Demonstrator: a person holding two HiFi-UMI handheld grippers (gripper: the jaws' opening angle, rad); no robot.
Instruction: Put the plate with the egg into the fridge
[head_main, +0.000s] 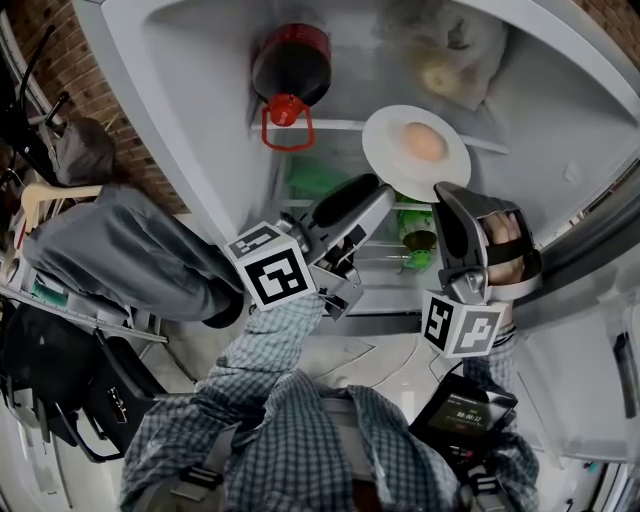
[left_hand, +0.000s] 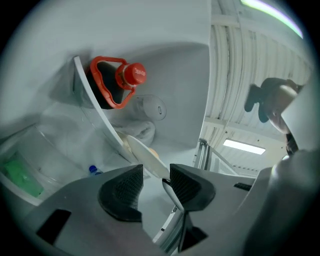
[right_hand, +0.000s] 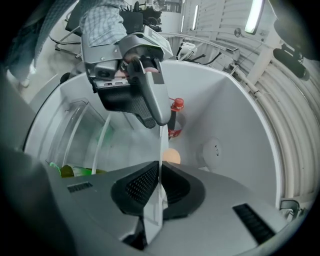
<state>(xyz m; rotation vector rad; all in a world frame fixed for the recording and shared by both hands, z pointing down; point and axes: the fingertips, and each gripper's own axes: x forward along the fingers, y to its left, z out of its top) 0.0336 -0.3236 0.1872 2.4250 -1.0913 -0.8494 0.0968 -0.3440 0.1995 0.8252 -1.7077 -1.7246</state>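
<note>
The white plate (head_main: 398, 165) with a brown egg (head_main: 424, 141) hangs inside the open fridge, over the glass shelf (head_main: 340, 125). My right gripper (head_main: 441, 190) is shut on its near rim; in the right gripper view the plate (right_hand: 161, 142) runs edge-on between the pressed pads (right_hand: 144, 184), with the egg (right_hand: 171, 156) beyond. My left gripper (head_main: 368, 188) stands at the plate's left edge. In the left gripper view its jaws are wide open, the plate's rim (left_hand: 146, 159) lies between them close to the right pad (left_hand: 186, 184), and neither pad presses on it.
A dark bottle with a red cap and handle (head_main: 290, 65) lies on the shelf at the back left. A bag of food (head_main: 450, 55) sits at the back right. Green items (head_main: 320, 180) and a bottle (head_main: 415, 235) fill the lower level. Clothes on a rack (head_main: 110, 240) stand left.
</note>
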